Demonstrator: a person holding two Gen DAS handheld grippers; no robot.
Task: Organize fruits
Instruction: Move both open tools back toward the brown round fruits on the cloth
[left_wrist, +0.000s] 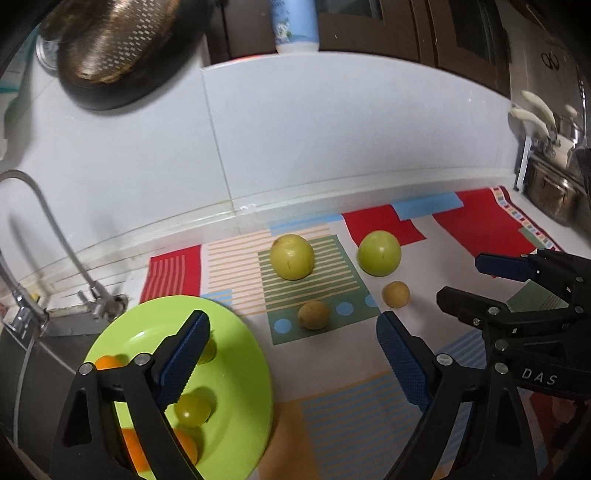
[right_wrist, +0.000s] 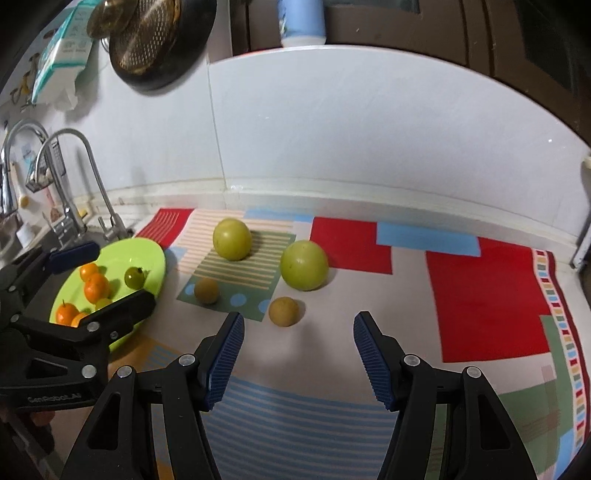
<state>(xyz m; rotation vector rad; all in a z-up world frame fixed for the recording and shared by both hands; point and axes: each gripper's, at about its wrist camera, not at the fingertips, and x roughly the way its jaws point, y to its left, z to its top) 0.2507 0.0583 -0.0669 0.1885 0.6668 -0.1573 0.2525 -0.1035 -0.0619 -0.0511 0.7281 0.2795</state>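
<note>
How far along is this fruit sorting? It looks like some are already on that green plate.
Partly done. The green plate already holds several small oranges and a small green fruit. Nothing is in hand: the left hand-held gripper and the right hand-held gripper are both open and empty. Still on the patterned mat: two large green fruits and two small brown ones.

both claws gape empty: left claw (left_wrist: 291, 354), right claw (right_wrist: 298, 356).
</note>
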